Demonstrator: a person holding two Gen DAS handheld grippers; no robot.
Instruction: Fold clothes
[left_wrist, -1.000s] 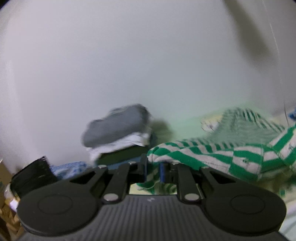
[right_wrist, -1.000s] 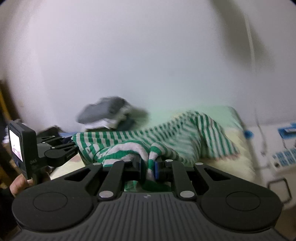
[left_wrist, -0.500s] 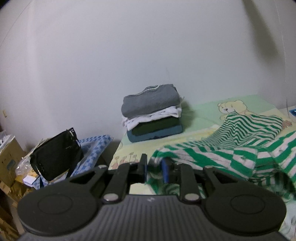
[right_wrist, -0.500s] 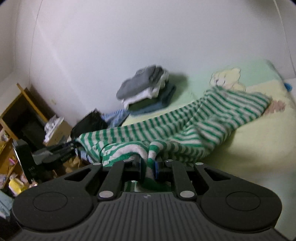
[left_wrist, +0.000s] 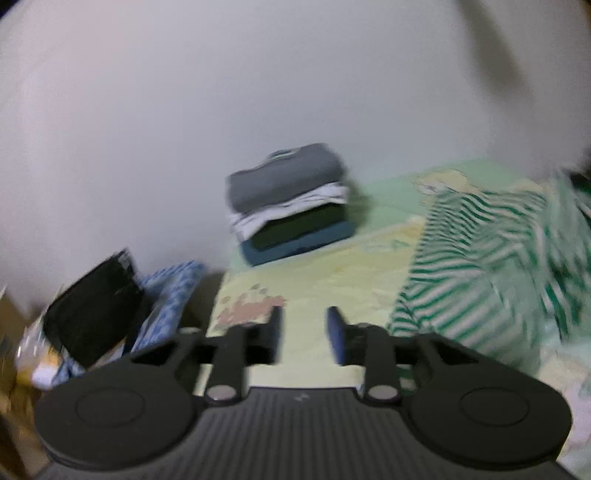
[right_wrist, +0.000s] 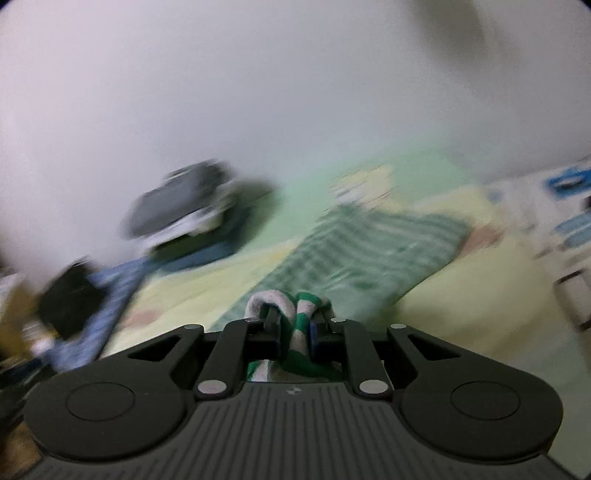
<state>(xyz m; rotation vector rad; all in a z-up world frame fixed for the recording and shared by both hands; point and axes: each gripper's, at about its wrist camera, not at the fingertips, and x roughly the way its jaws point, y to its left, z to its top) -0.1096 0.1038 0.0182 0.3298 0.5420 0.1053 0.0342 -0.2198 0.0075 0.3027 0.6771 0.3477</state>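
Two tongs, two different states. The left tongs (left_wrist: 303, 334) have just been opening and now stand apart with nothing between them, only the pale yellow bed sheet (left_wrist: 325, 273) beneath. The green-and-white striped garment (left_wrist: 476, 258) lies to their right on the bed, close to the right finger; touching or not, the blur hides. Ahead of them, by the wall, sits a stack of folded clothes (left_wrist: 291, 203). The right tongs (right_wrist: 295, 328) are narrow, clamped on a bunched fold of the striped garment, whose remainder trails ahead across the bed.
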